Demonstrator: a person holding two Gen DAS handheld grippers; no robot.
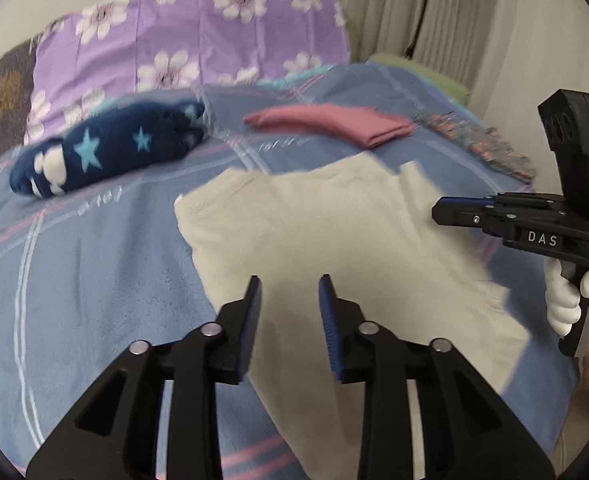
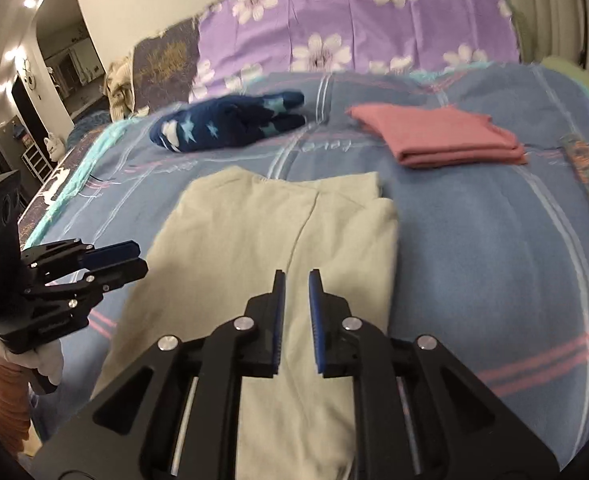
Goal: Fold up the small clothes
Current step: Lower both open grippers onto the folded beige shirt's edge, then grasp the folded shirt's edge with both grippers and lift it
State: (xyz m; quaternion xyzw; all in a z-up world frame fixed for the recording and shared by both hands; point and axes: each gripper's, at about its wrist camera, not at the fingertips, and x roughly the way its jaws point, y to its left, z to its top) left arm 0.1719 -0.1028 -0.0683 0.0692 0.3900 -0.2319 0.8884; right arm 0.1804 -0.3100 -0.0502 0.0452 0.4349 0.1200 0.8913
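Note:
A cream garment [image 1: 334, 232] lies flat on the blue bed cover, folded lengthwise; it also shows in the right wrist view [image 2: 262, 232]. My left gripper [image 1: 290, 284] is open and empty, hovering over the garment's near left part. My right gripper [image 2: 297, 276] is open by a narrow gap and empty, above the garment's middle. The right gripper shows at the right edge of the left wrist view [image 1: 442, 210], off the garment's right side. The left gripper shows at the left of the right wrist view [image 2: 134, 258].
A folded pink cloth [image 1: 334, 122] lies farther back; it also shows in the right wrist view [image 2: 442, 136]. A dark blue star-print garment [image 1: 106, 152] lies bunched at the back left. A floral cloth [image 1: 482, 144] lies at the right. A purple flowered pillow [image 1: 198, 36] lies at the head.

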